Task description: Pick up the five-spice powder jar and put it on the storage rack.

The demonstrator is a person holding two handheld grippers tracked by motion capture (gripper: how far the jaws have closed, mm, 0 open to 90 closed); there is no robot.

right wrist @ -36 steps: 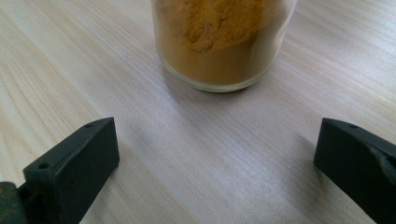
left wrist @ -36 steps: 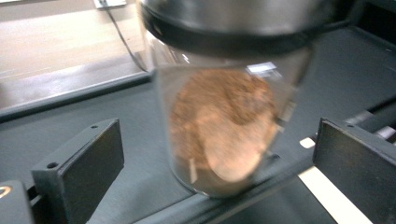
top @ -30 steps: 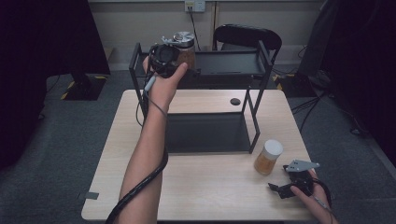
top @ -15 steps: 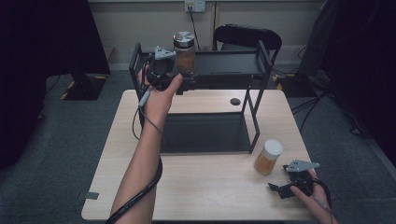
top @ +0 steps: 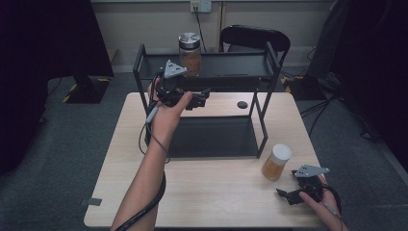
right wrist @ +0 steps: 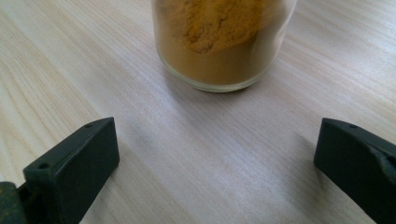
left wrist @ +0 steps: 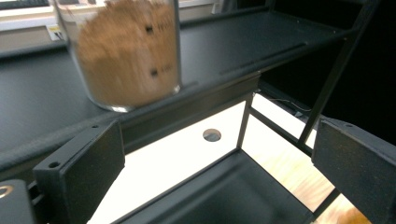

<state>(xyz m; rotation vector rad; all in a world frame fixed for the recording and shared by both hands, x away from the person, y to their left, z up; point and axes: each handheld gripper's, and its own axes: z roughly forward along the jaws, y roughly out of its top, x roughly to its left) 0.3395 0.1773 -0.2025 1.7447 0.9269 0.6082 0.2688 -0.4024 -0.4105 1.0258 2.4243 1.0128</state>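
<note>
A: Landmark: black two-tier rack [top: 262, 103] at the back half of the table [top: 120, 159]. Left gripper [top: 199, 100] raised in front of the rack's top shelf, jaws spread wide with nothing between them. Released, by the look of it, with the silver-lidded jar [top: 189, 54] standing upright on that shelf just beyond, apart from the jaws

B: Confirmed in the left gripper view: jar of brown powder [left wrist: 128, 56] resting flat on the top shelf [left wrist: 243, 42], blurred, above and behind the left jaw. Seemingly parked near the shelf's front left so the rest of the shelf stays free

A: Second jar [top: 276, 161], white lid, orange powder, upright on the table just outside the rack's front right leg. Right gripper [top: 287, 196] low on the table in front of it, jaws apart, nothing gripped

B: Right gripper view agrees: orange jar [right wrist: 223, 42] centred ahead between the open jaws, not touched. Likely lined up for a grasp

A: Obstacles: rack's front right post and top rail between that jar and the upper shelf; a lift over the rail probably needed. Lower tray [top: 211, 137] bare. Small dark hole [top: 242, 104] in the tabletop under the rack, harmless

B: Behind the rack: black chair [top: 255, 37], wall socket [top: 200, 6]. Cable [top: 144, 211] trailing along the left forearm, well away from both jars
</note>
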